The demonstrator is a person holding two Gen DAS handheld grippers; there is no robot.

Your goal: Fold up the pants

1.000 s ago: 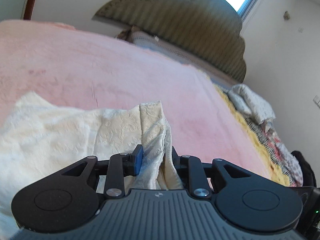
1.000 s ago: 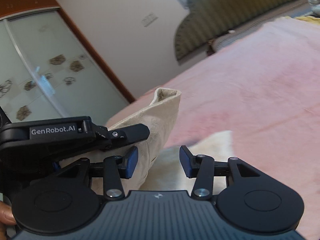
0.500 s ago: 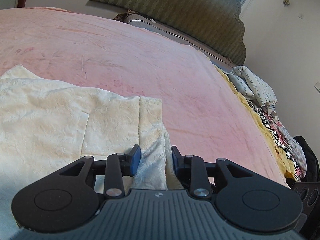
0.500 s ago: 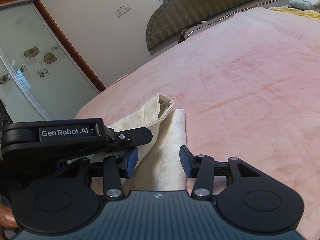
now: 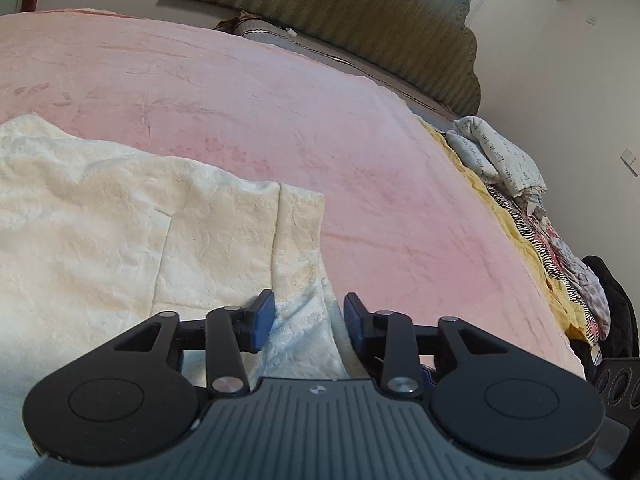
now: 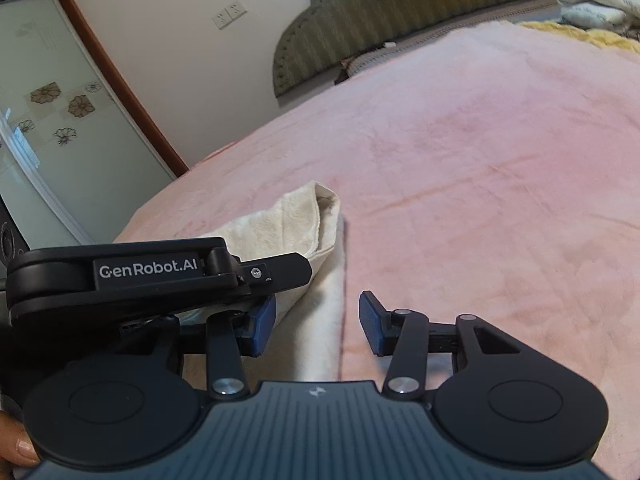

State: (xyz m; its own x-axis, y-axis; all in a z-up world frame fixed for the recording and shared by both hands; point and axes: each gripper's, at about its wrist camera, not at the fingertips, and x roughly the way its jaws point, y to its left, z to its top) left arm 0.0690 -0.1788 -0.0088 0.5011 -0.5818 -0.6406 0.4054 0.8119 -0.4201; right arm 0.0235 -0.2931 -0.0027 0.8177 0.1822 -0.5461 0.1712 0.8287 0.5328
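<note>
Pants: cream textured pants (image 5: 168,240) lie spread on the pink bed (image 5: 360,160), most of the cloth to the left of and ahead of the left tool.
Left tool: the left tool (image 5: 309,322) has its blue pads apart, with a raised ridge of the pants' edge standing between them; the gap looks wider than the cloth, so I judge it loose, not clamped.
Right tool: the right tool (image 6: 316,322) is spread wide and grips nothing; a flat strip of the pants runs forward through its gap, nearer its left pad.
Turning relation: the folded edge runs straight ahead from both tools, its long axis along their fingers, ending in a doubled corner (image 6: 320,208) ahead and slightly left of the right tool.
Nearer tool: the left tool, already astride the edge; in the right wrist view it lies just left of the right tool, over the cloth.
Bare bed: to the right of and beyond both tools.
Judgement: the next fold probably needs a fresh pinch on this edge.
</note>
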